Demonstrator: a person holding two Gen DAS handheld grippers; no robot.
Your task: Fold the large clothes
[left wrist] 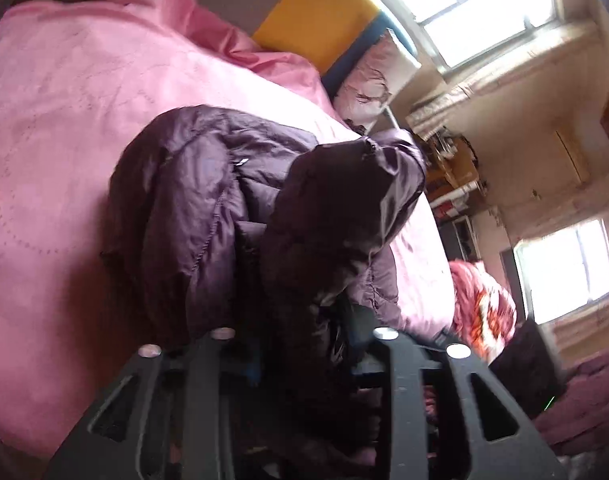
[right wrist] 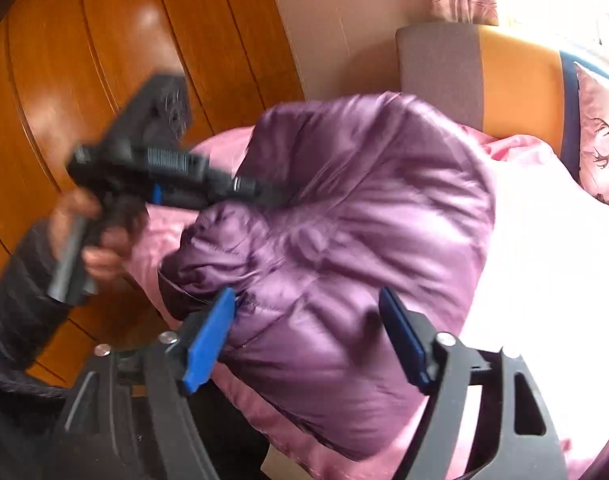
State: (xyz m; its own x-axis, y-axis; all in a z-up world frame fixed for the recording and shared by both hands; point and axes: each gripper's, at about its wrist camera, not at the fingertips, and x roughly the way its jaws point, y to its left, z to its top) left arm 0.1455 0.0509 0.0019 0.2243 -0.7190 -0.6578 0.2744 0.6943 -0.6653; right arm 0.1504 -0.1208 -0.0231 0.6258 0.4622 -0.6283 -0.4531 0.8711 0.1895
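Note:
A dark purple puffer jacket (left wrist: 208,208) lies bunched on the pink bedcover (left wrist: 64,120). One fold of it stands up and runs down between the fingers of my left gripper (left wrist: 304,344), burying the pads, so their hold cannot be read. In the right wrist view a hand holds that left gripper (right wrist: 256,196) with its tip against the jacket's (right wrist: 344,208) left edge. My right gripper (right wrist: 304,294) stands open over the jacket's near part. Its blue pads (right wrist: 208,344) are wide apart; the left one brushes the fabric and the right one stands clear.
A yellow and grey headboard (left wrist: 316,20) and a patterned pillow (left wrist: 368,84) lie at the bed's far end. Brown wooden wardrobe doors (right wrist: 104,60) stand close on the left. A pink and orange blanket (left wrist: 484,304), cluttered shelves (left wrist: 452,184) and bright windows are to the right.

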